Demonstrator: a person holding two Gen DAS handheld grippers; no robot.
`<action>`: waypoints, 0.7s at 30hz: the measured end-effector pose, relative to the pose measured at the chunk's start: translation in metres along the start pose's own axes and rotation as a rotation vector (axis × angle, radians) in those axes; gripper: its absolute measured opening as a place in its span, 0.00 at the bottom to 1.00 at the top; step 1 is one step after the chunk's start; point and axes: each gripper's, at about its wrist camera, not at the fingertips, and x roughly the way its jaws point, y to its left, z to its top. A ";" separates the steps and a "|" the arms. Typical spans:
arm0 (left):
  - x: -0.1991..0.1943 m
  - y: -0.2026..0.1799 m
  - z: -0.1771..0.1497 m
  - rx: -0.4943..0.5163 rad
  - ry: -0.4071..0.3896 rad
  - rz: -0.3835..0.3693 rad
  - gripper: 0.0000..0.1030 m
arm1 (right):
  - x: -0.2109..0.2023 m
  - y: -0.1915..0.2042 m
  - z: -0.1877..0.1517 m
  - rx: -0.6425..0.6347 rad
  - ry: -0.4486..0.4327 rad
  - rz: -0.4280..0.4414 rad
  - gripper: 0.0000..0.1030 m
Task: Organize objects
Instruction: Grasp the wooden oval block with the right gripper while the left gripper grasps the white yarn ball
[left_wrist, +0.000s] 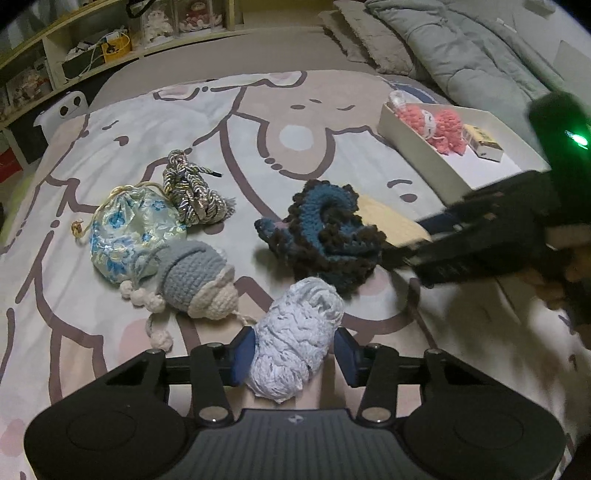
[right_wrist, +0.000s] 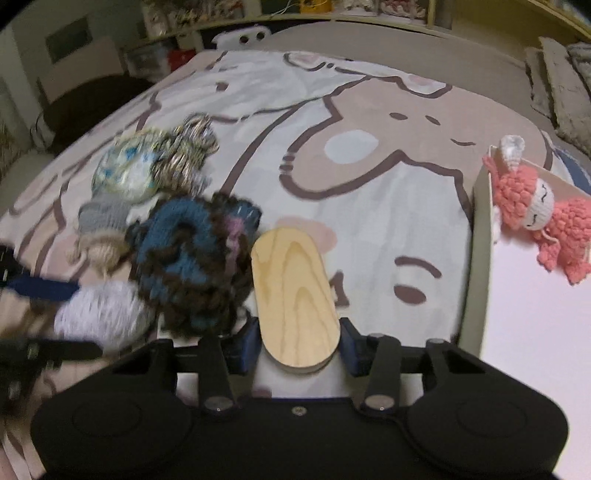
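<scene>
On the bed, my left gripper (left_wrist: 295, 354) is open around a white fluffy yarn bundle (left_wrist: 295, 339); its left pad touches the bundle, the right pad stands clear. My right gripper (right_wrist: 298, 345) is open around a pale oval wooden board (right_wrist: 293, 295) lying on the cover, with small gaps at both pads. A blue and brown crochet piece (left_wrist: 325, 236) lies beside the board. A white box (left_wrist: 491, 166) at the right holds a pink crochet doll (left_wrist: 439, 127) and a small yellow box (left_wrist: 484, 142).
A floral drawstring pouch (left_wrist: 129, 236), a braided cord bundle (left_wrist: 192, 192) and a grey-blue crochet doll (left_wrist: 199, 280) lie at the left on the cartoon bed cover (left_wrist: 295, 110). Grey pillows (left_wrist: 461, 48) lie at the back right. Shelves (left_wrist: 74, 48) stand behind the bed.
</scene>
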 end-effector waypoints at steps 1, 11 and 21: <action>0.000 0.000 0.000 0.001 0.001 0.004 0.47 | -0.003 0.000 -0.003 -0.001 0.012 0.001 0.44; -0.016 -0.009 -0.005 0.036 0.080 0.024 0.31 | -0.046 0.014 -0.048 -0.056 0.120 0.032 0.44; -0.012 -0.018 -0.002 0.087 0.030 0.072 0.58 | -0.033 0.013 -0.040 -0.028 0.099 0.038 0.49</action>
